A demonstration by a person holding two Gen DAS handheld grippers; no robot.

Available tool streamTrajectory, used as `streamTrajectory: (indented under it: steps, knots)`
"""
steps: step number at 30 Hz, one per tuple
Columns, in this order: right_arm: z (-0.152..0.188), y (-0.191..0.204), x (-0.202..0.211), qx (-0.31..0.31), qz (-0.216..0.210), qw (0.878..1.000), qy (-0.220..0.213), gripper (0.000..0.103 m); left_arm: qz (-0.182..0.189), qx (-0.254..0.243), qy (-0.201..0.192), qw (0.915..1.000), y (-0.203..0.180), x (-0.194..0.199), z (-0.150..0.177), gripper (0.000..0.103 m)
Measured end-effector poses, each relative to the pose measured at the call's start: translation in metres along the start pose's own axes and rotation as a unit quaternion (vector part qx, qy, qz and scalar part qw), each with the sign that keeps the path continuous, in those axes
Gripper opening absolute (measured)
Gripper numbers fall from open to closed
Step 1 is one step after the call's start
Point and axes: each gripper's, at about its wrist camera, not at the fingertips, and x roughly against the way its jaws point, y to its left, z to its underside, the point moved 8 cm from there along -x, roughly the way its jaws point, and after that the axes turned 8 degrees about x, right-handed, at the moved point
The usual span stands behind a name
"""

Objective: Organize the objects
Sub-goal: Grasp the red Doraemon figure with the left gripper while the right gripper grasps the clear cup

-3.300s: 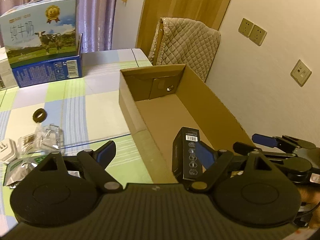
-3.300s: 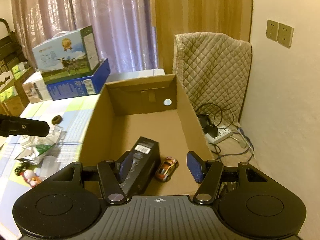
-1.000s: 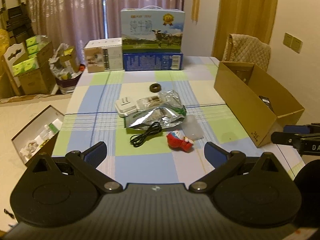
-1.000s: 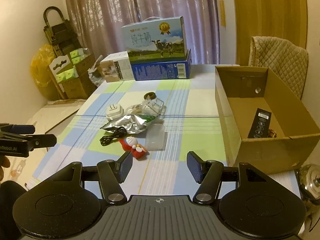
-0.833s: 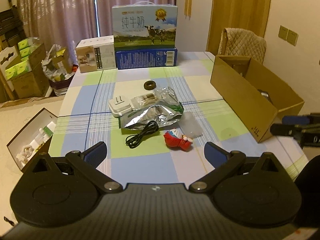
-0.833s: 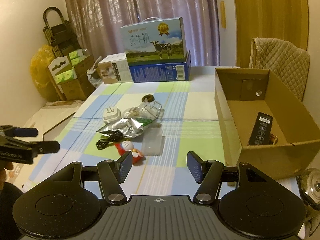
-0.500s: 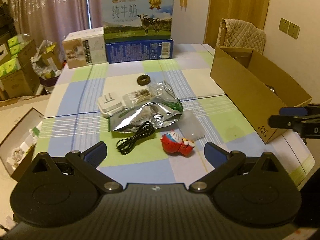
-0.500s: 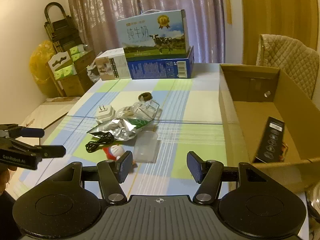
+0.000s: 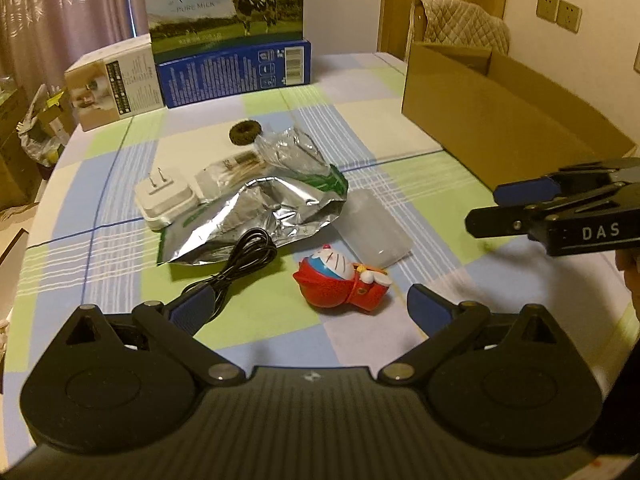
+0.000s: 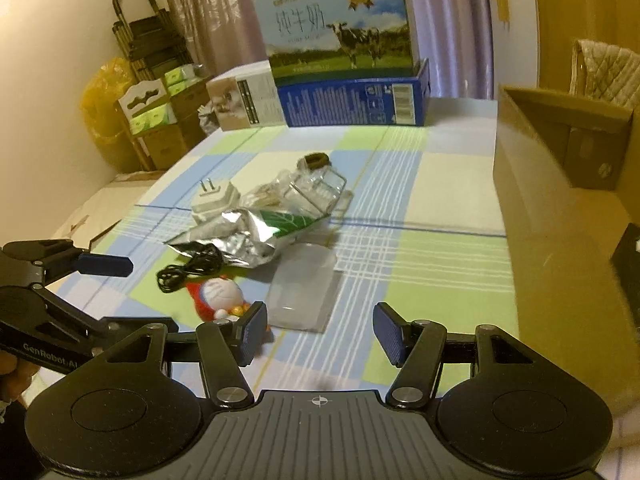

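Both grippers, left gripper and right gripper, hover level, jaws wide and unladen, over the red toy.

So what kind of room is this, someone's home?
Most likely a home dining or living room: a table with a checked tablecloth, a milk carton gift box before curtains, and a quilt-covered chair by the wall.
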Motion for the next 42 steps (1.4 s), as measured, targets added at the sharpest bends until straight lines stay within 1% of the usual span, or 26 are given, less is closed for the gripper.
streamTrajectory:
  steps: [4, 7, 9, 11, 14, 15, 16, 17, 19, 20, 21, 22, 23, 25, 27, 29, 32, 37, 41, 42]
  knots:
    - [0.004, -0.008, -0.014, -0.012, 0.001, 1.000, 0.012, 0.053, 0.011, 0.035, 0.013, 0.9992, 0.008, -0.018, 0.002, 0.091]
    - [0.000, -0.007, -0.020, 0.007, 0.004, 1.000, 0.010, 0.052, 0.015, 0.054, 0.013, 0.9983, 0.009, -0.026, -0.002, 0.089]
    - [-0.002, -0.007, -0.024, 0.020, 0.014, 1.000, 0.010, 0.052, 0.025, 0.078, 0.016, 0.9965, 0.010, -0.032, -0.005, 0.088]
    - [-0.002, -0.009, -0.027, 0.015, 0.014, 1.000, 0.010, 0.052, 0.033, 0.097, 0.021, 0.9945, 0.009, -0.038, -0.008, 0.086]
    - [-0.002, -0.014, -0.030, 0.015, 0.027, 0.999, 0.012, 0.052, 0.039, 0.108, 0.029, 0.9929, 0.006, -0.046, -0.010, 0.078]
    - [-0.002, -0.016, -0.032, 0.013, 0.029, 0.999, 0.014, 0.052, 0.037, 0.112, 0.037, 0.9923, 0.006, -0.051, -0.009, 0.071]
    - [-0.002, -0.017, -0.033, 0.008, 0.029, 0.999, 0.015, 0.052, 0.036, 0.117, 0.045, 0.9914, 0.007, -0.055, -0.008, 0.068]
    - [-0.002, -0.017, -0.034, 0.003, 0.025, 1.000, 0.016, 0.052, 0.038, 0.128, 0.050, 0.9898, 0.009, -0.058, -0.007, 0.068]
    - [-0.003, -0.015, -0.036, -0.004, 0.013, 1.000, 0.017, 0.052, 0.046, 0.145, 0.063, 0.9863, 0.011, -0.063, -0.004, 0.063]
    - [-0.003, -0.012, -0.038, -0.003, 0.007, 1.000, 0.017, 0.052, 0.050, 0.149, 0.067, 0.9853, 0.011, -0.064, -0.003, 0.063]
    - [-0.004, -0.009, -0.040, -0.001, 0.002, 1.000, 0.018, 0.052, 0.053, 0.152, 0.071, 0.9844, 0.011, -0.064, -0.002, 0.057]
    - [-0.005, -0.007, -0.042, 0.003, -0.002, 1.000, 0.019, 0.052, 0.061, 0.154, 0.075, 0.9834, 0.010, -0.064, -0.002, 0.050]
    - [-0.005, -0.004, -0.044, 0.006, -0.005, 1.000, 0.019, 0.052, 0.065, 0.152, 0.076, 0.9834, 0.010, -0.062, -0.002, 0.049]
    - [-0.005, -0.002, -0.050, 0.009, -0.008, 1.000, 0.024, 0.052, 0.056, 0.132, 0.075, 0.9868, 0.010, -0.058, -0.002, 0.046]
    - [-0.006, 0.000, -0.055, 0.005, -0.012, 1.000, 0.027, 0.052, 0.044, 0.117, 0.074, 0.9895, 0.013, -0.055, -0.004, 0.045]
    - [-0.008, 0.002, -0.060, 0.000, -0.015, 1.000, 0.026, 0.052, 0.020, 0.094, 0.068, 0.9930, 0.019, -0.051, -0.004, 0.045]
    - [-0.012, 0.007, -0.069, -0.009, -0.020, 0.999, 0.027, 0.052, -0.004, 0.081, 0.066, 0.9946, 0.029, -0.048, -0.003, 0.045]
    - [-0.014, 0.018, -0.091, 0.011, -0.013, 0.999, 0.047, 0.052, -0.005, 0.086, 0.065, 0.9942, 0.034, -0.046, -0.001, 0.046]
    - [-0.012, 0.020, -0.101, 0.048, 0.013, 0.997, 0.056, 0.052, -0.013, 0.083, 0.057, 0.9948, 0.034, -0.046, -0.003, 0.047]
    - [-0.011, 0.018, -0.099, 0.047, 0.018, 0.997, 0.057, 0.052, -0.013, 0.085, 0.056, 0.9947, 0.035, -0.046, -0.003, 0.047]
